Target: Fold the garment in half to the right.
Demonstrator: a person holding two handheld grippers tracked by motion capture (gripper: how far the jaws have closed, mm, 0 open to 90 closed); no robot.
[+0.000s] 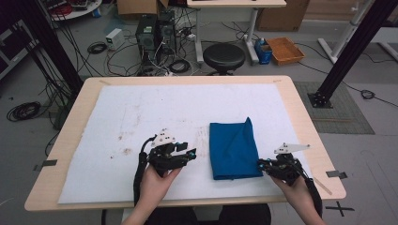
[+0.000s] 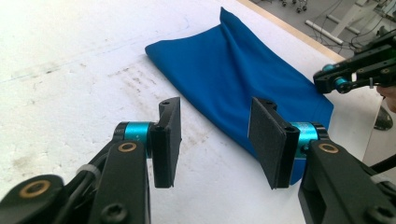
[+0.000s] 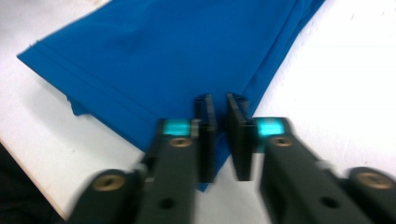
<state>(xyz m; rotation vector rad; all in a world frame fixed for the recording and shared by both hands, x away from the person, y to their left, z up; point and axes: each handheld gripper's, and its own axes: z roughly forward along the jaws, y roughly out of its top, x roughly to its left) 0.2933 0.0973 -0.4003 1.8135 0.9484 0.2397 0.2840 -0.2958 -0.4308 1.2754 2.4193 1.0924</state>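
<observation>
Overhead, a stained white mat (image 1: 141, 117) covers the wooden table (image 1: 300, 112); left fingers (image 2: 168, 135) wide, right fingers (image 3: 208, 135) nearly closed.

- A lab or robotics test room is indicated, not a home.
- Two computer towers (image 1: 156, 32) are set on the bare grey floor (image 1: 371, 154), with loose cables (image 1: 23, 110) strewn around them.
- Black metal frame posts (image 1: 349, 51) are seen rising at both sides of the desk (image 1: 300, 108).
- A round black stool (image 1: 224, 57), cardboard boxes (image 1: 136, 6) and an orange tray (image 1: 285, 50) are left behind it.
- Tape marks (image 1: 339, 207) are stuck to the floor.
</observation>
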